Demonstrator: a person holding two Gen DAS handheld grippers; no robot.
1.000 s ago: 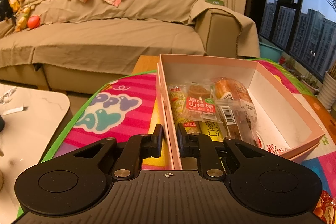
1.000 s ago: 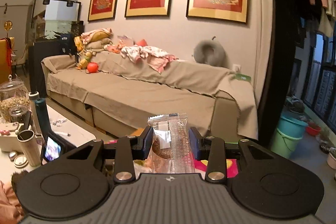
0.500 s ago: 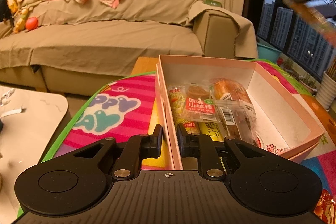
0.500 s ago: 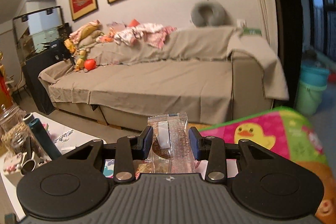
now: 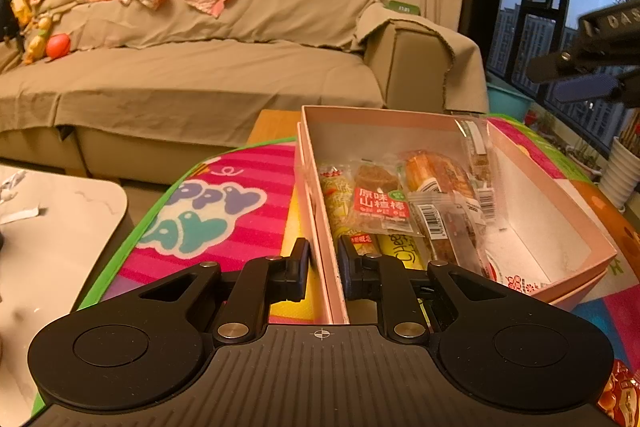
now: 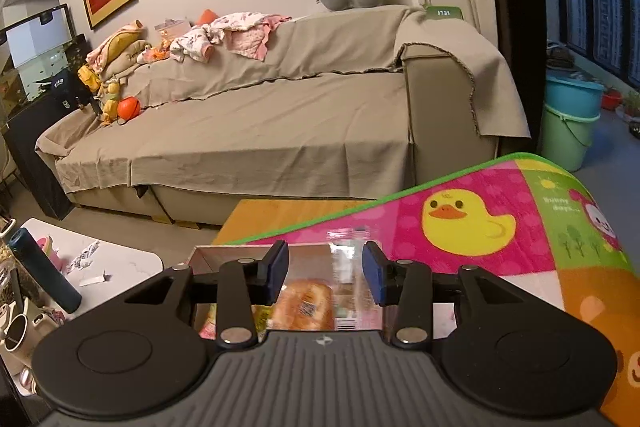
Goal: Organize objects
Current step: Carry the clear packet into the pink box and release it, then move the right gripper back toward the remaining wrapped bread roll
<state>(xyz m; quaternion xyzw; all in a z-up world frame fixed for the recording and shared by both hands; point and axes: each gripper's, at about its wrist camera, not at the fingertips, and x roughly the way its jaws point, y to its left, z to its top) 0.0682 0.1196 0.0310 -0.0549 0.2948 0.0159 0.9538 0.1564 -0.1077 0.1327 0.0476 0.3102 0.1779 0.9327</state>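
A pink cardboard box lies open on the colourful play mat. My left gripper is shut on the box's near left wall, one finger inside and one outside. Several wrapped snacks fill the left half of the box: a red-labelled haw packet, a bread roll and others. My right gripper hovers over the box, its jaws opening. A clear snack packet stands on end in the box, well below those jaws. In the right wrist view this clear packet shows between the blue pads, loose.
The play mat covers a low table in front of a draped sofa. A white table with paper scraps and a dark bottle stands to the left. Two buckets sit by the window. A red packet lies at the near right.
My right gripper came down over the box and its jaws parted. The clear packet left the pads and now stands in the box. My left gripper kept its hold.
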